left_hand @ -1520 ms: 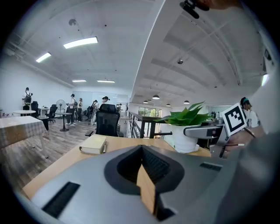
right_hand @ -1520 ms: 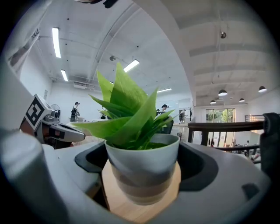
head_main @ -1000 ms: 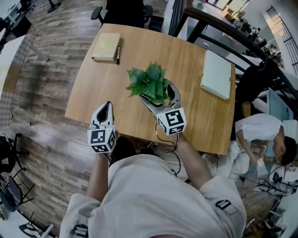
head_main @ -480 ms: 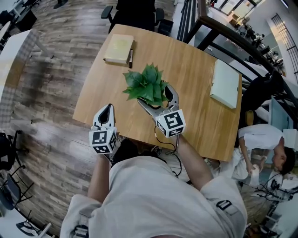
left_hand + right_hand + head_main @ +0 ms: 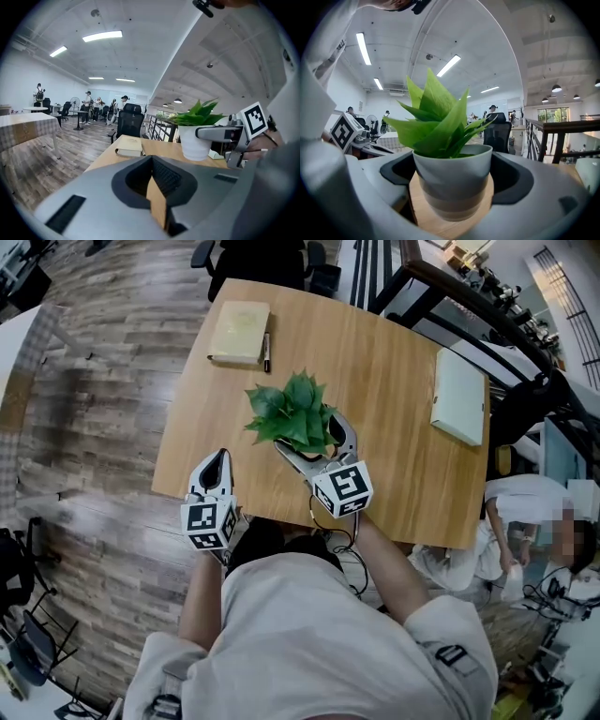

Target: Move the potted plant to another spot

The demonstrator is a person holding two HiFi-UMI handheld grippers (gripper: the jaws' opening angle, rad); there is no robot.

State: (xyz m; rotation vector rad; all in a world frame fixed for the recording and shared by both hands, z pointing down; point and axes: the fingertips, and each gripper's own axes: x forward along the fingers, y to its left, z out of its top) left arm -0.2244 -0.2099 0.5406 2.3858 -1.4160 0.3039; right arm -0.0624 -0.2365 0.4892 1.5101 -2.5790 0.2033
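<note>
table [image 5: 384, 381]: everything below sits on it
potted plant [image 5: 292, 413]: near-middle, between the jaws of the right gripper [image 5: 314, 432]
left gripper [image 5: 217, 465]: left of the plant, at the near edge
book [image 5: 239, 321]: far left corner — behind the plant
pen [image 5: 266, 351]: just right of the book
pad [image 5: 459, 397]: right edge — well apart from the plant

Wooden table [image 5: 375, 381]: tan book [image 5: 239, 320] w/ pen [image 5: 266, 351] beside at far-left corner, potted plant [image 5: 292, 413] mid-front, closed white laptop [image 5: 458, 397] right edge.
</note>
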